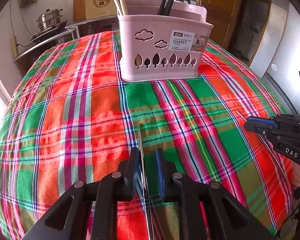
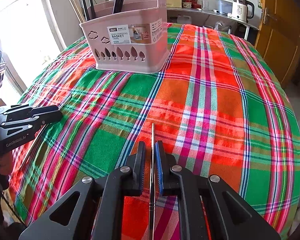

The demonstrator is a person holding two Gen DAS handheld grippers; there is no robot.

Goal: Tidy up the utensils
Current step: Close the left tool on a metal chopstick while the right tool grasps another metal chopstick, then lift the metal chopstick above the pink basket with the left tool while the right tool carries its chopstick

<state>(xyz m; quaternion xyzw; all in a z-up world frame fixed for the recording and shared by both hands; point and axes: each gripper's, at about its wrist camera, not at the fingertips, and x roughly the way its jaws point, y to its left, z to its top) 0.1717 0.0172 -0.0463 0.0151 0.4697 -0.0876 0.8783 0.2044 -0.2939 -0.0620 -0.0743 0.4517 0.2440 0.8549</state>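
1. Here, on my left wrist camera, the left gripper (image 1: 148, 160) stands partly open around a metal chopstick (image 1: 140, 140) that lies against its left pad; I can't tell if it's pinched. The pink basket (image 1: 164, 48) sits ahead.
2. On my right wrist camera, the right gripper (image 2: 151, 156) is narrowly open, a second metal chopstick (image 2: 153, 138) touching its right pad.
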